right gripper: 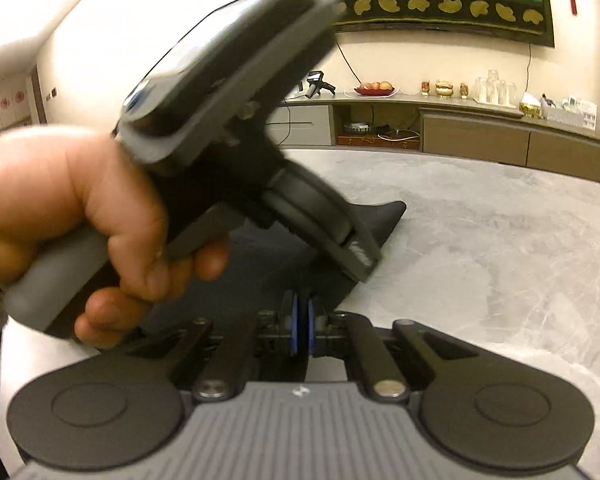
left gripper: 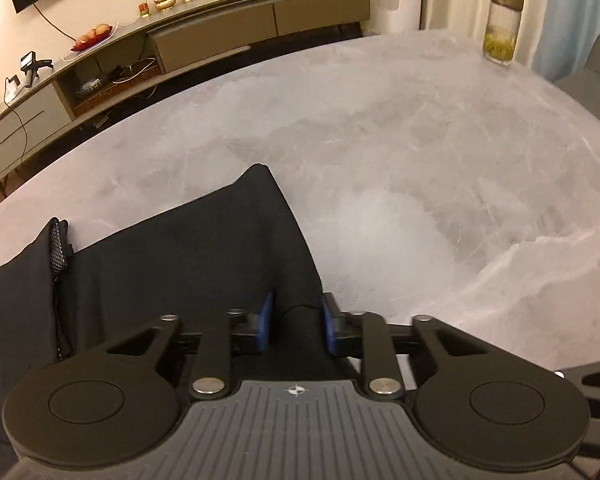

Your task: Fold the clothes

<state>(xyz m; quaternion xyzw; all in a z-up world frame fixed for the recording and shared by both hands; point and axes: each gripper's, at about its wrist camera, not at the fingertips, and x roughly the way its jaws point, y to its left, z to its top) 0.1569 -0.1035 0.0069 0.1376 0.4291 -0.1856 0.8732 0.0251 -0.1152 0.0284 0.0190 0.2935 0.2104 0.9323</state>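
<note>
A black garment [left gripper: 188, 256] lies on the grey marble table [left gripper: 420, 152], with a mesh-lined pocket edge [left gripper: 58, 252] at its left. My left gripper [left gripper: 296, 320] has its blue pads on either side of a fold of the garment's right edge. In the right wrist view the same garment [right gripper: 328, 268] lies ahead, partly hidden by the left gripper's body [right gripper: 244, 120] and the hand that holds it. My right gripper [right gripper: 302, 326] has its blue pads pressed together at the garment's near edge; whether cloth is between them is hidden.
A glass jar [left gripper: 502, 26] stands at the table's far right. A long sideboard [left gripper: 220, 28] with a fruit plate, glasses and ornaments runs along the wall beyond the table. A grey sofa [left gripper: 592, 64] is at the right.
</note>
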